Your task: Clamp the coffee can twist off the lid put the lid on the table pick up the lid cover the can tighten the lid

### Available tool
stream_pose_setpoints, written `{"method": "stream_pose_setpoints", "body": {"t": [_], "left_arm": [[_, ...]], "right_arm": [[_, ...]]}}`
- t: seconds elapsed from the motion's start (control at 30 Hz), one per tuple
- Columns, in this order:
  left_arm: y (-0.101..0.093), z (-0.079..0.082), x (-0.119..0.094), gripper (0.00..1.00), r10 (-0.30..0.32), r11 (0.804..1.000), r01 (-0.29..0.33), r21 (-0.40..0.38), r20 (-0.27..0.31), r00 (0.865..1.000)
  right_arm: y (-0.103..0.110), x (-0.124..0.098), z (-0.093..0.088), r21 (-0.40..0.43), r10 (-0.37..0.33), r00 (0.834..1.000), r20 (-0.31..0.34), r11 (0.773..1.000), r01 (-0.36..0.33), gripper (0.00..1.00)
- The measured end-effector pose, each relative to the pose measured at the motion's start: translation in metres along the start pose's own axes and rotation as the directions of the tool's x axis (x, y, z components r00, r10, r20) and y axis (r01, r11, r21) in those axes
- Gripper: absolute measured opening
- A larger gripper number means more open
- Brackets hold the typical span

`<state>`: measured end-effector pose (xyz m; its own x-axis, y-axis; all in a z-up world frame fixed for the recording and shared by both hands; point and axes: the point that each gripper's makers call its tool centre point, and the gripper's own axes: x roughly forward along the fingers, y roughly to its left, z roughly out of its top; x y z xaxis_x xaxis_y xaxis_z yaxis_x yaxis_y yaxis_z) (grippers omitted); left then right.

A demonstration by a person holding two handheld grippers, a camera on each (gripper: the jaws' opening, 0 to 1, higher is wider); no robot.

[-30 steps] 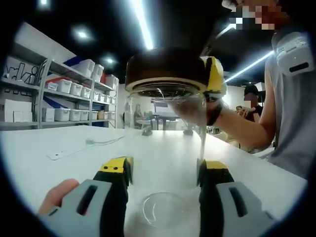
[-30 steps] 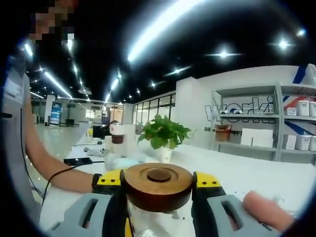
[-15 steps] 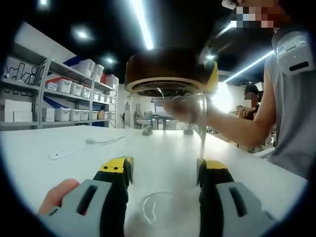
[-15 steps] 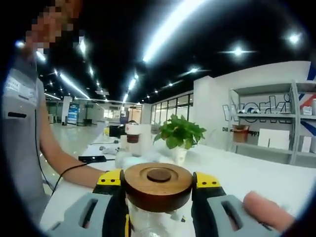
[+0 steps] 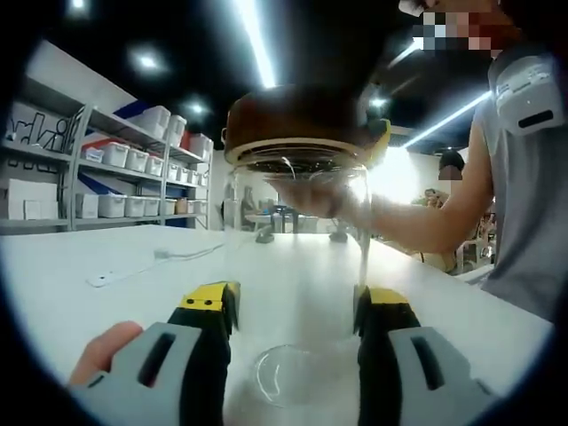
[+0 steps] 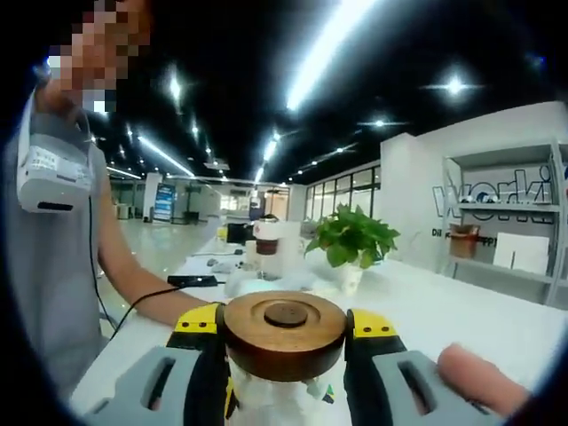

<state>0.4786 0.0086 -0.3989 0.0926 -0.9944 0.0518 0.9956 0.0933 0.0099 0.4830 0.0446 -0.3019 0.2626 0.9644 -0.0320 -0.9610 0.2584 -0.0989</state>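
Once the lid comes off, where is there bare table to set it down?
Bare white tabletop lies left of the clear glass coffee can, short of the white power strip. Crowded: around the green potted plant, the white cups and the black phone by the person's forearm.

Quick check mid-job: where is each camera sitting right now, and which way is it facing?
Left gripper view: rides the left claw, low at the table, looking up along the glass can toward shelves; a fingertip shows.
Right gripper view: rides the right claw, level with the wooden lid, facing a potted plant; a fingertip and the person's arm show.
Shared: can, lid, table.
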Motion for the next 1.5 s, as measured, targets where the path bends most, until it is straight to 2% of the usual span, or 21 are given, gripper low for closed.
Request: {"method": "stream_pose_setpoints", "body": {"t": [0.4, 0.73, 0.9, 1.0, 1.17, 1.23, 1.3, 1.37, 1.5], "left_arm": [[0.002, -0.001, -0.001, 0.46, -0.004, 1.0, 0.004, -0.001, -0.001, 1.0], [0.003, -0.002, -0.001, 0.46, 0.004, 1.0, -0.004, 0.001, -0.004, 1.0], [0.003, -0.002, -0.001, 0.46, 0.001, 1.0, -0.001, 0.0, -0.005, 1.0], [0.003, -0.002, -0.001, 0.46, 0.001, 1.0, -0.001, -0.001, -0.006, 1.0], [0.004, -0.003, -0.001, 0.46, 0.001, 1.0, -0.001, -0.001, -0.007, 1.0], [0.004, -0.003, -0.002, 0.46, 0.002, 1.0, -0.002, -0.001, -0.007, 1.0], [0.004, -0.003, -0.002, 0.46, 0.002, 1.0, -0.002, -0.001, -0.008, 1.0], [0.005, -0.003, -0.002, 0.46, 0.002, 1.0, -0.002, -0.002, -0.008, 1.0], [0.006, -0.004, -0.002, 0.46, 0.001, 1.0, -0.001, -0.002, -0.01, 1.0]], "right_arm": [[-0.001, 0.002, -0.001, -0.011, 0.072, 0.995, -0.066, 0.997, -0.073, 0.47], [0.001, 0.001, -0.001, -0.012, 0.134, 0.991, -0.024, 0.991, -0.134, 0.47], [0.002, 0.001, -0.001, -0.007, 0.13, 0.991, -0.013, 0.991, -0.131, 0.49], [0.0, 0.0, -0.003, 0.032, 0.103, 0.995, -0.018, 0.994, -0.102, 0.49], [0.0, -0.004, -0.007, 0.05, 0.062, 0.998, -0.004, 0.997, -0.061, 0.49], [-0.001, -0.006, -0.009, 0.043, 0.034, 0.999, 0.003, 0.999, -0.034, 0.55], [0.001, -0.009, -0.004, 0.089, 0.002, 0.999, 0.046, 0.996, -0.006, 0.59], [-0.003, -0.011, 0.001, 0.091, -0.076, 0.995, 0.068, 0.993, 0.07, 0.63], [-0.007, -0.015, 0.002, 0.086, -0.195, 0.98, 0.047, 0.978, 0.19, 0.63]]}}
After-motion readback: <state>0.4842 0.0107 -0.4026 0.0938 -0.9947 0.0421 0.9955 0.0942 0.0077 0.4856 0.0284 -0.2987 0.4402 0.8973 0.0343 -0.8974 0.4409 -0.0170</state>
